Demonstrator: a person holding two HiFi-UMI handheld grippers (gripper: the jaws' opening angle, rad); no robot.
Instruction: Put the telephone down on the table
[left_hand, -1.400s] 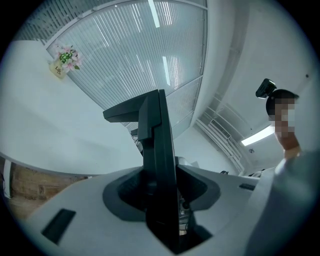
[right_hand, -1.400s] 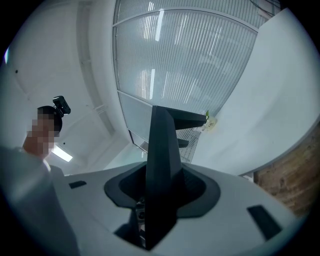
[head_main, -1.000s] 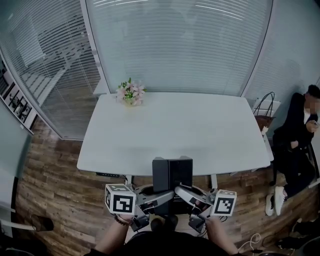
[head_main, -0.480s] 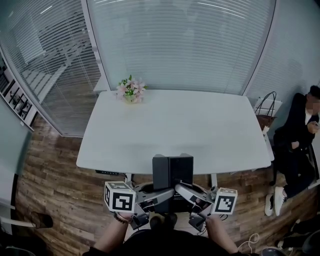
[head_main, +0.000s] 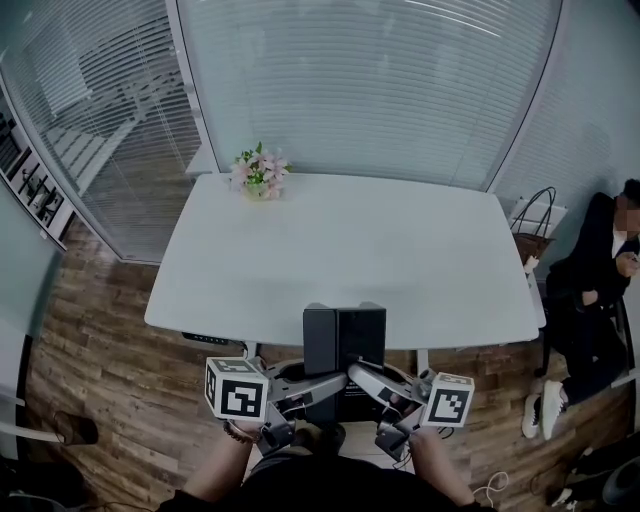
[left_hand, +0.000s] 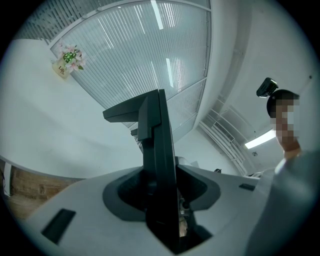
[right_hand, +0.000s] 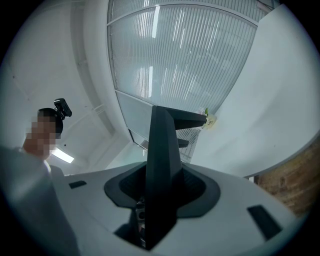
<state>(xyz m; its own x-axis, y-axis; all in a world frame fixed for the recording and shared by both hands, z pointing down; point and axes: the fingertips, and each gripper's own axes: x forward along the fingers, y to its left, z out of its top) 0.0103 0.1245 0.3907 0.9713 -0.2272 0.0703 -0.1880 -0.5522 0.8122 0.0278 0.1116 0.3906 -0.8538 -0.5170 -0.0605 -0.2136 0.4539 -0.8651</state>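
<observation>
A little pot of pink flowers (head_main: 258, 172) stands on the far left corner of the white table (head_main: 350, 250); its tag has writing too small to read. The left gripper (head_main: 315, 388) pinches the black telephone (head_main: 345, 338) from one side. The right gripper (head_main: 362, 380) pinches it from the other. The telephone stands upright at the table's near edge. A person (head_main: 595, 290) sits at the far right.
</observation>
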